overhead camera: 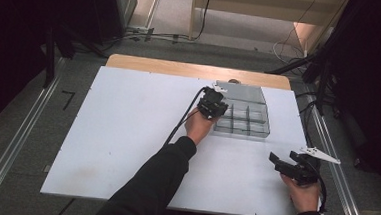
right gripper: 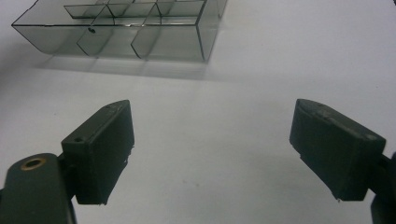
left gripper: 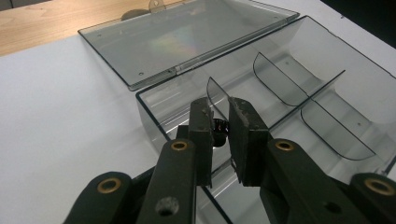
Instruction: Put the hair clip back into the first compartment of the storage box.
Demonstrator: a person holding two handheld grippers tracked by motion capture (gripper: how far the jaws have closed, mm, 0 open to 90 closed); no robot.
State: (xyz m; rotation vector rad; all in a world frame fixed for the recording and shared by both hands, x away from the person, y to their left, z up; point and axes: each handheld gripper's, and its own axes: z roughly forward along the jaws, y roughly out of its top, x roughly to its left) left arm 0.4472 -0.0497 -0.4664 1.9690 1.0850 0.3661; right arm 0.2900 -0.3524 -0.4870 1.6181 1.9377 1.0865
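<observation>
From above, a clear plastic compartment box (overhead camera: 242,118) sits open at the far right of the white table (overhead camera: 127,133), the left hand-held gripper (overhead camera: 212,107) at its near-left corner and the right hand-held gripper (overhead camera: 287,166) spread wide, well apart near the table's right edge. Along the left hand-held gripper (left gripper: 219,116), the jaws pinch a thin removable divider (left gripper: 217,93) inside the box, whose lid (left gripper: 187,39) lies flat behind. Along the right hand-held gripper (right gripper: 210,144), the jaws gape, holding nothing, the box (right gripper: 126,28) ahead. The divider looks light, stiff, slick and brittle; best gripped at its top edge, gently.
</observation>
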